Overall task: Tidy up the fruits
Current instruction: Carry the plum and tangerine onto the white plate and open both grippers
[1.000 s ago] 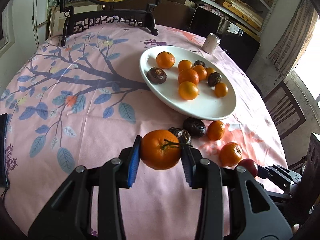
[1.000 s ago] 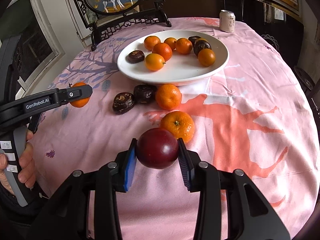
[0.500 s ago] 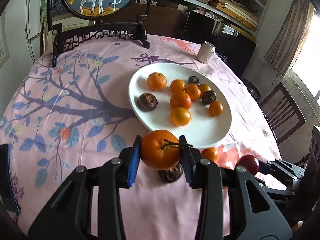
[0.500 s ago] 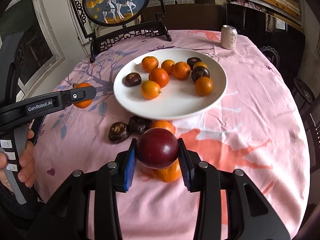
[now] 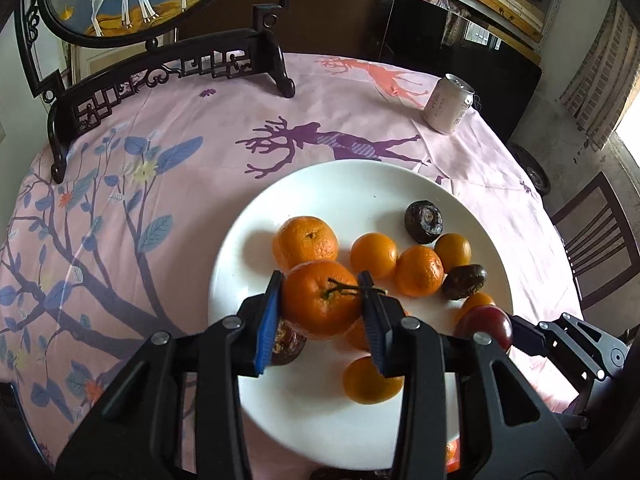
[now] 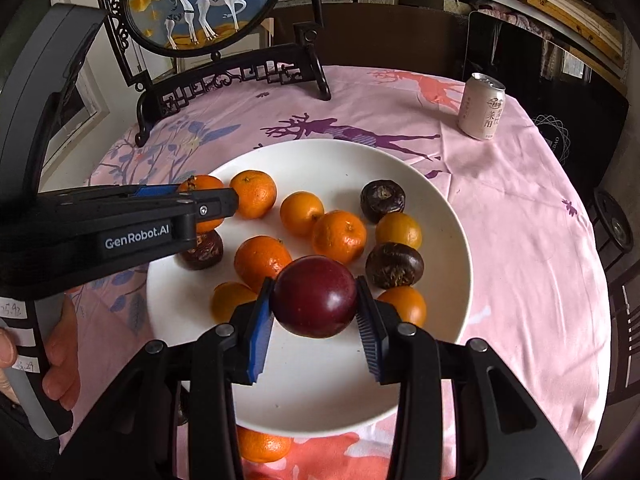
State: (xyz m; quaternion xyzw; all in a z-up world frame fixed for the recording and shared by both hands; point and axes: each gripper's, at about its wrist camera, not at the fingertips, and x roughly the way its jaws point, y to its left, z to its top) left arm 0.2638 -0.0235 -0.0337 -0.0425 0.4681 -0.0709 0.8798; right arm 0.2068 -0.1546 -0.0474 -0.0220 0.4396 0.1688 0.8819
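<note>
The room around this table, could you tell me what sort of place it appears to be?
Probably a home dining room: a round table under a pink printed tablecloth, wooden dining chairs around it, and a framed deer screen on a carved stand.

The white plate (image 6: 448, 216) at frame centre looks like glazed ceramic, smooth and glossy. The plum (image 6: 315, 297) has taut, shiny skin; the mandarin (image 5: 322, 300) has dimpled, faintly glossy peel. The printed tablecloth (image 6: 520, 240) is soft matt cloth, lightly creased. At upper right, the drink can (image 6: 482, 106) is smooth metal. The dark fruits (image 6: 394, 265) look wrinkled and rough.
</note>
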